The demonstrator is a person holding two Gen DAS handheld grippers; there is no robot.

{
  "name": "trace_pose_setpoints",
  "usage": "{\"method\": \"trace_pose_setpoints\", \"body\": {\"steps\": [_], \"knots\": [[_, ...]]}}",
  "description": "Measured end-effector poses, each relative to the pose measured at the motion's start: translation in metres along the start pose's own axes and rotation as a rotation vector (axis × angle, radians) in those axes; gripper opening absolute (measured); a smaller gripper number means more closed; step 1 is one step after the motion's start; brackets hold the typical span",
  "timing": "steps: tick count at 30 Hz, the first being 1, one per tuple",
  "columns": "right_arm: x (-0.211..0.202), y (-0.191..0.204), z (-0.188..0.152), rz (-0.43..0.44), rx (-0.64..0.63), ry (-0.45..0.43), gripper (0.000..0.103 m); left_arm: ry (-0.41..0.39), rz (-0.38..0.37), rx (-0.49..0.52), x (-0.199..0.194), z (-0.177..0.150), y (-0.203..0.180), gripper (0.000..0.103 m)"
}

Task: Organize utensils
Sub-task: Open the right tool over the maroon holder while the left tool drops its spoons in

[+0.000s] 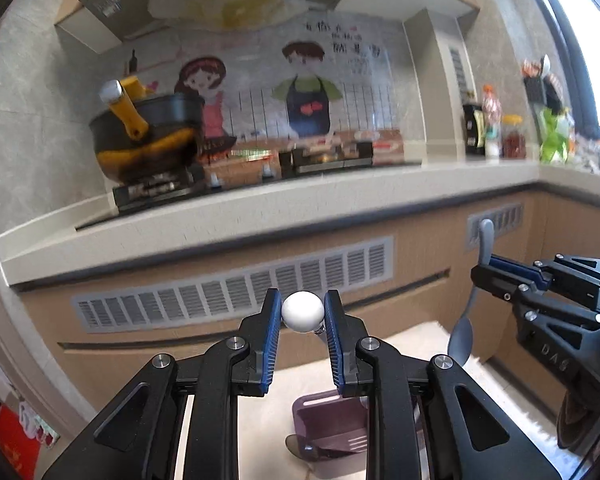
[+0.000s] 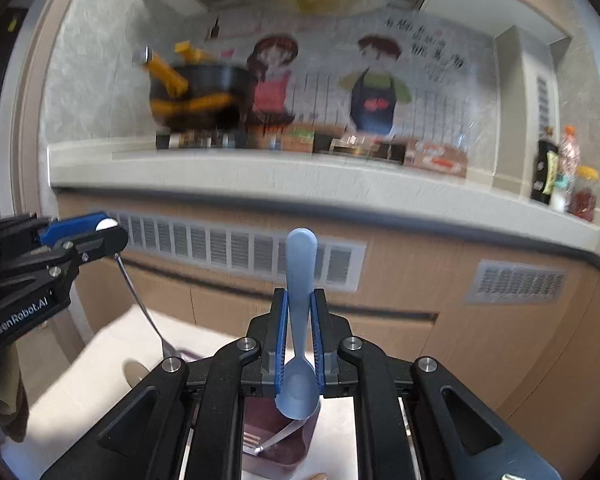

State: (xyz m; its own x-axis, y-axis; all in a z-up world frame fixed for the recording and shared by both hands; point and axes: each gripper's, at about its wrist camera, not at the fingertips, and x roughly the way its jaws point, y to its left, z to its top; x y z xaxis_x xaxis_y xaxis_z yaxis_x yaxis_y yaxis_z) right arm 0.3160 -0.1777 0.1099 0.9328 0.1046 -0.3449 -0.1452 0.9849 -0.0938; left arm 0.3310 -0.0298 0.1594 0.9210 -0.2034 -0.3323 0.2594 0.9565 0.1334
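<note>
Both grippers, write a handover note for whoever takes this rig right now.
Left gripper: shut on a metal utensil by its white ball end, hanging down.
Right gripper: shut on the blue spoon, bowl down.
Purple holder sits on the white surface below, a fork already inside.
Done: both utensils lifted.
Left: lower each into the holder and release.

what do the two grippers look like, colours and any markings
Both are matte black, built of angular linkage bars with cut-out slots and round silver pivot bolts, ending in two flat fingers faced with ribbed blue pads. The left gripper carries white "GenRobot.AI" lettering on its side, seen from the right wrist view. The right gripper has raised black letters on its body, too blurred to read. No cables or sleeves show.
</note>
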Motion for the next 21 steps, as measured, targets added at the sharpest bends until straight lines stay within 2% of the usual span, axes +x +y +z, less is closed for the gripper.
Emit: {"method": "trace_pose_setpoints", "body": {"steps": [7,8,9,10,11,12,13,14,17,21], "knots": [[0.046,0.005,-0.036,0.041,-0.004,0.114,0.012,0.119,-0.031,-0.002,0.049,-0.037,-0.001,0.024],[0.048,0.005,-0.04,0.048,-0.006,0.127,0.019,0.139,-0.038,0.002,0.056,-0.043,-0.002,0.026],[0.05,0.006,-0.043,0.052,-0.011,0.138,0.025,0.16,-0.041,0.006,0.061,-0.048,-0.005,0.032],[0.05,0.006,-0.046,0.05,-0.015,0.144,0.04,0.173,-0.047,0.006,0.064,-0.052,-0.006,0.047],[0.047,0.005,-0.049,0.04,-0.015,0.14,0.059,0.179,-0.049,0.003,0.066,-0.054,-0.006,0.055],[0.044,0.004,-0.052,0.026,-0.015,0.131,0.067,0.178,-0.047,-0.001,0.065,-0.056,-0.005,0.065],[0.038,0.003,-0.055,0.013,-0.016,0.118,0.078,0.174,-0.04,-0.011,0.063,-0.058,-0.004,0.067],[0.034,0.002,-0.057,0.003,-0.019,0.107,0.084,0.177,-0.039,-0.019,0.061,-0.06,-0.002,0.067],[0.017,0.004,-0.067,-0.022,-0.049,0.104,0.092,0.212,-0.046,-0.067,0.052,-0.072,0.007,0.071],[-0.004,0.011,-0.091,-0.052,-0.104,0.135,0.099,0.27,-0.029,-0.123,0.035,-0.098,0.014,0.086]]}}
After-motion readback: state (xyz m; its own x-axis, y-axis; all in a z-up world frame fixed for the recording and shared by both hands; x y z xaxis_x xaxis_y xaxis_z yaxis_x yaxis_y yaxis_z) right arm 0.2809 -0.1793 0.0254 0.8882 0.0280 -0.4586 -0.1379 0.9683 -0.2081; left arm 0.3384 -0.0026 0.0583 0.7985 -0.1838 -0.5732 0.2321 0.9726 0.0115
